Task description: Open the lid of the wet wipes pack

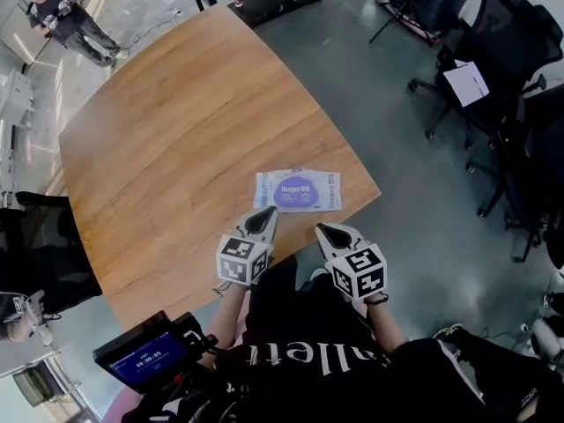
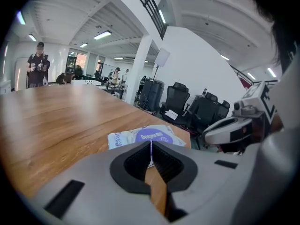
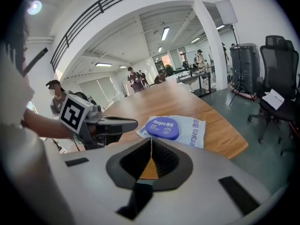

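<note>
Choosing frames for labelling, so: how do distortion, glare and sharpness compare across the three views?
Head view: sharp, mild barrel bend in the table edges, glare on the floor top left. Left gripper view: heavy fisheye, dark corners, wet wipes pack slightly soft. Right gripper view: same fisheye and dark corners, pack print crisp.

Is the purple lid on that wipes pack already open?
No, the purple lid lies flat and shut on the wet wipes pack.
</note>
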Demonstrator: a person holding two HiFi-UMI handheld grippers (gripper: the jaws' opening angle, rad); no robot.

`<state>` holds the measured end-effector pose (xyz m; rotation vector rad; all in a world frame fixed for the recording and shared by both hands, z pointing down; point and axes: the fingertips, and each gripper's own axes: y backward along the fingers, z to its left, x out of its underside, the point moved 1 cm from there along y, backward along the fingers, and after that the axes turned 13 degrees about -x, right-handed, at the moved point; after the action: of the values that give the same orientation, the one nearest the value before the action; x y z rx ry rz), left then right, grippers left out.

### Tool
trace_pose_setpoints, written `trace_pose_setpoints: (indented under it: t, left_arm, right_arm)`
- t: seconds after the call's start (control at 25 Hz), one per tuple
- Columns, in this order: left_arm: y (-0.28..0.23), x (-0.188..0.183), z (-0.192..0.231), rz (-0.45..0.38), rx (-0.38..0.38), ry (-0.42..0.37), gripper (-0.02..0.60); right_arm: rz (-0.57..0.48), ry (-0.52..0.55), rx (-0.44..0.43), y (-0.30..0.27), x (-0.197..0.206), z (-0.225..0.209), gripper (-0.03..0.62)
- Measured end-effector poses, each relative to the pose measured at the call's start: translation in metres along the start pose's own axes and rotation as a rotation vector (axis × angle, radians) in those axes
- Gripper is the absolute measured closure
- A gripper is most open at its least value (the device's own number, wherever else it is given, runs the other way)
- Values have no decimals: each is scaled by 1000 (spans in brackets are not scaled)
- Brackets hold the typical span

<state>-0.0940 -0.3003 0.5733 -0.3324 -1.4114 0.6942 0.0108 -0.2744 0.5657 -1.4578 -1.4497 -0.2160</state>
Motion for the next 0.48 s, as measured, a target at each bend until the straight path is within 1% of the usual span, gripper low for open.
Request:
trace_pose_setpoints:
  t: [0.16, 0.32, 0.4, 0.48]
  left_arm:
    - [-13, 9, 6, 65, -27, -5, 580]
    - [-17, 28, 11, 132, -59, -23, 580]
    - [-20, 42, 12, 159, -71, -45, 580]
    - [-26, 48, 13, 173, -74, -57, 580]
  right_arm:
    - [71, 80, 6, -9, -5, -5, 583]
    - [167, 198, -14, -26, -6, 0, 582]
    - [228, 307, 4, -33, -6, 4, 582]
    - [313, 471, 42, -43, -9, 1, 582]
